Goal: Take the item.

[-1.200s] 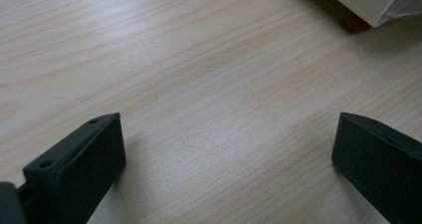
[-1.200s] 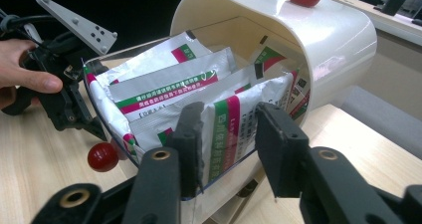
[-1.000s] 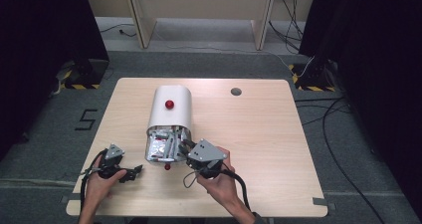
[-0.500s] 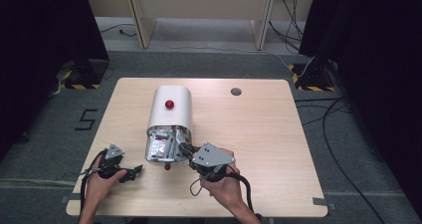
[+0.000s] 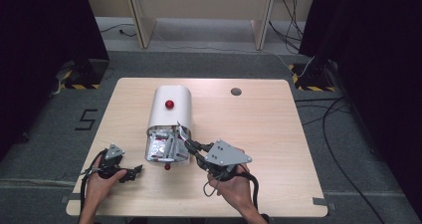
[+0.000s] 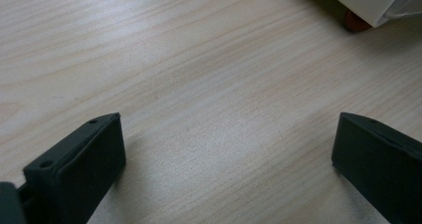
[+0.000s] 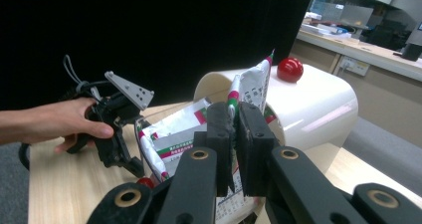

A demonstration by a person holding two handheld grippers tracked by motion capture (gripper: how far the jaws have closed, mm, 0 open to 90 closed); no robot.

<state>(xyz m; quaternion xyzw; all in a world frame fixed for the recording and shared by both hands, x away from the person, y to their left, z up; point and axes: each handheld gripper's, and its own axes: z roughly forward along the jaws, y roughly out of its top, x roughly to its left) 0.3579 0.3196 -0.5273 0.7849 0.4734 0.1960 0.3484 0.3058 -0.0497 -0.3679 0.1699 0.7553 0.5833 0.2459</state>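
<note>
right claw [image 5: 191, 145] drawn back toward the person, pinched sachet [image 7: 249, 92] pulled outward

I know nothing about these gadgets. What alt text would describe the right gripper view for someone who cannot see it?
The right gripper has its two black jaws shut on a printed packet in front of a white rounded box with a red knob. To the left, a hand holds the left gripper over the wooden table, before a black backdrop.

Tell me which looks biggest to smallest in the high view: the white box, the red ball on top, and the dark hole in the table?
1. white box
2. dark hole
3. red ball
The hole and ball look nearly alike, so their order is unsure.
</note>
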